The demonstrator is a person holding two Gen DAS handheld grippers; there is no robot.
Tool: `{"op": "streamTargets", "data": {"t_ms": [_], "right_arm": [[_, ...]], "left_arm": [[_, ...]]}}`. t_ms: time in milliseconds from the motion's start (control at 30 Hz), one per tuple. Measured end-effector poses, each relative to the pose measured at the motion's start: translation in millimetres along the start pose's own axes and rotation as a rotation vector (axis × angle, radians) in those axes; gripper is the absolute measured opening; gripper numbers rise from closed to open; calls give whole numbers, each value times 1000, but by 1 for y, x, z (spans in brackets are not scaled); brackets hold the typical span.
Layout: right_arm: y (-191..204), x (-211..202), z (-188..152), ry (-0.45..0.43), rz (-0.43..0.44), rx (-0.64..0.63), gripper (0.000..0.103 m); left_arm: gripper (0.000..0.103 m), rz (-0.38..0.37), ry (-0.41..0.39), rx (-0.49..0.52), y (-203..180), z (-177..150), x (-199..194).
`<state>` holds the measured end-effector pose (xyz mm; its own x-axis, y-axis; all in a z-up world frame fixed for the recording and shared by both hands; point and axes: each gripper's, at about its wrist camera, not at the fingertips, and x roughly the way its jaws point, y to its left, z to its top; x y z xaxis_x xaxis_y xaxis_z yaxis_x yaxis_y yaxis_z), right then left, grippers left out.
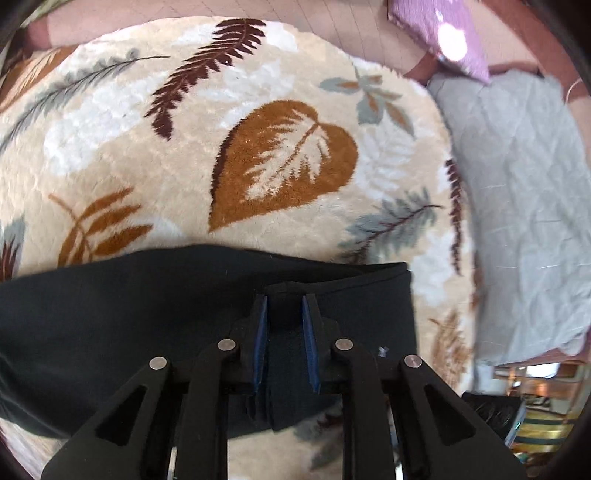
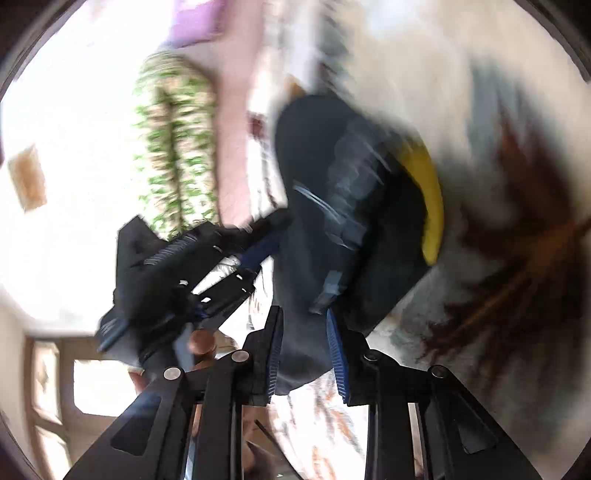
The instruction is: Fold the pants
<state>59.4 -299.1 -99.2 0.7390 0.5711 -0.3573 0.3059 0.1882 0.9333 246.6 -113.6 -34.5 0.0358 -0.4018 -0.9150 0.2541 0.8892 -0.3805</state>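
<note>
The black pants [image 1: 147, 317] lie across a leaf-patterned rug [image 1: 184, 166]. My left gripper [image 1: 285, 301] sits at their right end, its blue-padded fingers [image 1: 260, 332] closed on a fold of the black cloth. In the blurred right wrist view, my right gripper [image 2: 304, 321] grips the dark pants [image 2: 332, 221], which hang lifted and bunched, with a yellow patch [image 2: 430, 206] on one side. The left gripper [image 2: 207, 258] also shows there, holding the same cloth at the left.
A grey quilted blanket [image 1: 524, 206] lies right of the rug, with a purple pillow [image 1: 443, 33] beyond it. Green-patterned pants [image 2: 177, 147] lie on the floor in the right wrist view. Furniture [image 1: 535, 398] stands at the lower right.
</note>
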Motion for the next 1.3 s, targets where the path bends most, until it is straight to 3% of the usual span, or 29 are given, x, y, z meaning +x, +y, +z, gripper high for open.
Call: {"op": "streamTargets", "data": {"t_ms": [100, 133, 167, 267, 367, 533, 567, 700, 867, 933, 1000, 1100, 1167, 1300], "right_arm": [[21, -28, 20, -98, -17, -116, 35], [25, -32, 27, -111, -57, -156, 45], [31, -35, 35, -133, -113, -200, 48], [37, -27, 51, -102, -226, -299, 49], [29, -13, 57, -77, -316, -323, 49], [6, 3, 64, -67, -439, -374, 43], [-2, 4, 62, -67, -455, -376, 36], [1, 6, 49, -76, -531, -524, 32], [22, -12, 46, -88, -492, -477, 38], [41, -20, 34, -107, -450, -518, 38], [61, -17, 13, -59, -409, -593, 45], [93, 14, -37, 71, -387, -775, 59], [113, 45, -77, 150, -380, -921, 60], [139, 107, -153, 220, -410, -1179, 60]], "left_arm": [[16, -60, 16, -17, 2, -10, -9], [16, -70, 24, -23, 3, -14, -11], [16, -75, 22, -28, -2, -17, -11], [16, -110, 6, -48, -2, -23, -15], [16, -135, 56, -38, -9, -27, -1], [16, 6, 69, -16, -13, -32, 32], [16, 18, 66, -19, -11, -32, 37], [16, -6, 40, -42, -7, -34, 34], [16, -99, 14, -124, 26, -47, -11], [16, -125, -16, -144, 52, -53, -42], [16, -123, -47, -168, 82, -56, -72], [16, -53, -120, -209, 138, -64, -123], [16, -10, -158, -246, 171, -69, -145], [16, 14, -201, -328, 232, -89, -175]]}}
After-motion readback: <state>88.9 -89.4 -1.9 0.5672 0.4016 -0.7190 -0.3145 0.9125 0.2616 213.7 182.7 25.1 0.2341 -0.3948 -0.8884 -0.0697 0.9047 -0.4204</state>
